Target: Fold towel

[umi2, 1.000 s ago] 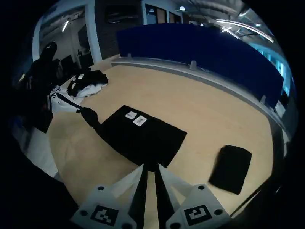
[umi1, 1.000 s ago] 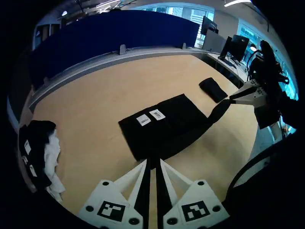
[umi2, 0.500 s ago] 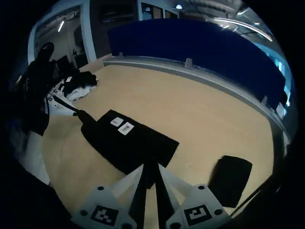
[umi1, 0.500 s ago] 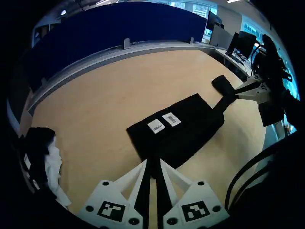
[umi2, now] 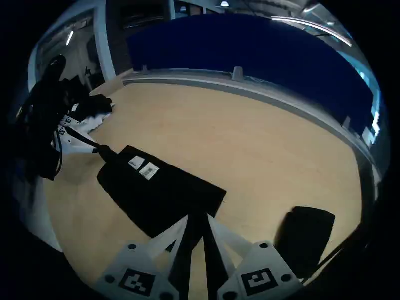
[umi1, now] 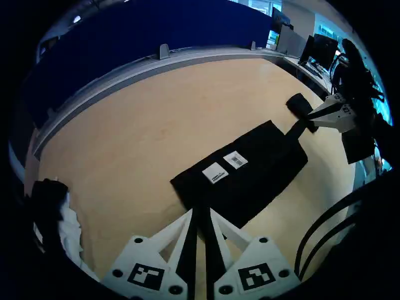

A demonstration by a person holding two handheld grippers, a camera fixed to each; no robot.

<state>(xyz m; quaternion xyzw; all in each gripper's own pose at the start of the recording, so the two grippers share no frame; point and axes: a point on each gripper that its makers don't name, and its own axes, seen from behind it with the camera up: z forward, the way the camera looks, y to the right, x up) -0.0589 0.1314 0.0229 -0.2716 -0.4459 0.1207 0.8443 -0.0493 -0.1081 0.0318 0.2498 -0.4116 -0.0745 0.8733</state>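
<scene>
While the black towel (umi1: 255, 167) is lying as a long flat band on the wooden table (umi1: 150, 115), two white labels (umi1: 225, 166) are facing up near one end, and each short end is rising into a bunched, pulled point. The left gripper (umi1: 201, 212) is pinching the near end with its fingers closed on the cloth, and the right gripper (umi2: 198, 217) is clamping the opposite end the same way. A folded black cloth (umi2: 305, 235) is sitting apart toward the table edge, and a heap of black and white cloths (umi1: 55, 220) is lying well off, below the blue partition (umi1: 140, 35).
</scene>
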